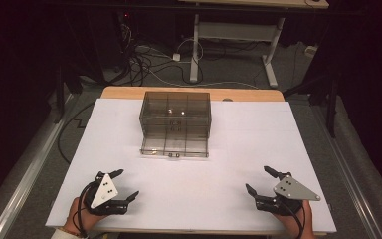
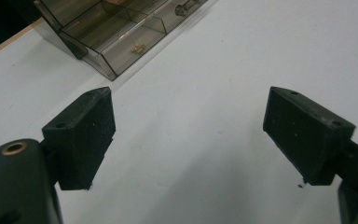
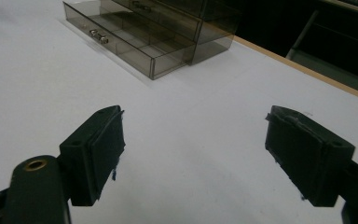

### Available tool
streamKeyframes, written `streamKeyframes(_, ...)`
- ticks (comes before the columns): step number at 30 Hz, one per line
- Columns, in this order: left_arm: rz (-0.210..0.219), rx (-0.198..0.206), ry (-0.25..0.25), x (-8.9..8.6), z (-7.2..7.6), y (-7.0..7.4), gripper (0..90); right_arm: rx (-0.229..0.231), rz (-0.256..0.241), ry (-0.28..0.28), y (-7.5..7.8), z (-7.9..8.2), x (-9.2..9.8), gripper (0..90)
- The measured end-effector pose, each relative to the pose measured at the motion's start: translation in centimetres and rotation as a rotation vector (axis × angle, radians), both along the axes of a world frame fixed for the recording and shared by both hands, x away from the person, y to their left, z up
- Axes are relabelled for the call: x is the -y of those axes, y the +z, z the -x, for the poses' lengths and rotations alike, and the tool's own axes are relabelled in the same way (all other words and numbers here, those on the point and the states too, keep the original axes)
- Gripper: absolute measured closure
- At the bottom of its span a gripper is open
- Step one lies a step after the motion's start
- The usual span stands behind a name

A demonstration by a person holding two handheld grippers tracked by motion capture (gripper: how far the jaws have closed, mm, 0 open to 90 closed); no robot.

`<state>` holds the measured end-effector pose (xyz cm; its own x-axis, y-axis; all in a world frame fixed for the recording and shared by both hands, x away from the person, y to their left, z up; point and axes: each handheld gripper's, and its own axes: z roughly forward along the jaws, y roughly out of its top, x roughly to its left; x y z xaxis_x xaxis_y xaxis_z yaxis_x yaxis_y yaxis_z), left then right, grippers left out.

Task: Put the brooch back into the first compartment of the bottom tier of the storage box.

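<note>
The smoked clear drawer cabinet (image 1: 175, 115) stands in the upper middle of the high view, on the white sheet (image 1: 238, 149) that covers the table. Its bottom drawer (image 1: 174, 148) is pulled out toward the lower edge of the frame, with a small metal knob (image 1: 174, 155) at the middle of its front. The drawer is split into compartments; in the left gripper view a small pale object (image 2: 136, 46) lies in one of them, too small to name.

Both grippers sit well apart from the cabinet, at the bottom of the high view. The left gripper (image 1: 125, 184) is at lower left and the right gripper (image 1: 258, 179) at lower right — each with its jaws spread wide and nothing between them, the bare sheet showing through the gap in both gripper views.

The work in hand looks like handling that open drawer, most likely pushing it home or taking something from it. To do it well, one gripper should come in square to the drawer front and meet it at or near the knob, so the drawer slides straight and does not bind — the other can steady the light cabinet, which may otherwise skid back on the smooth sheet.
</note>
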<state>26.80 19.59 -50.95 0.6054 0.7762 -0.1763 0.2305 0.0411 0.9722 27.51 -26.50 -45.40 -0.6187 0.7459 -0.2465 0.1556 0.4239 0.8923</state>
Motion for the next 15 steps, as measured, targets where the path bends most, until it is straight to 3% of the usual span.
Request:
streamKeyframes(5, 0.003, -0.007, 0.001, -0.01, -0.18, -0.06, 16.4, 0.008, -0.009, 0.025, -0.02, -0.02, 0.14, 19.3)
streamKeyframes(15, 0.001, -0.01, -0.003, 0.08, -0.27, -0.08, 16.4, 0.002, -0.004, 0.021, -0.13, -0.12, 0.13, 19.3)
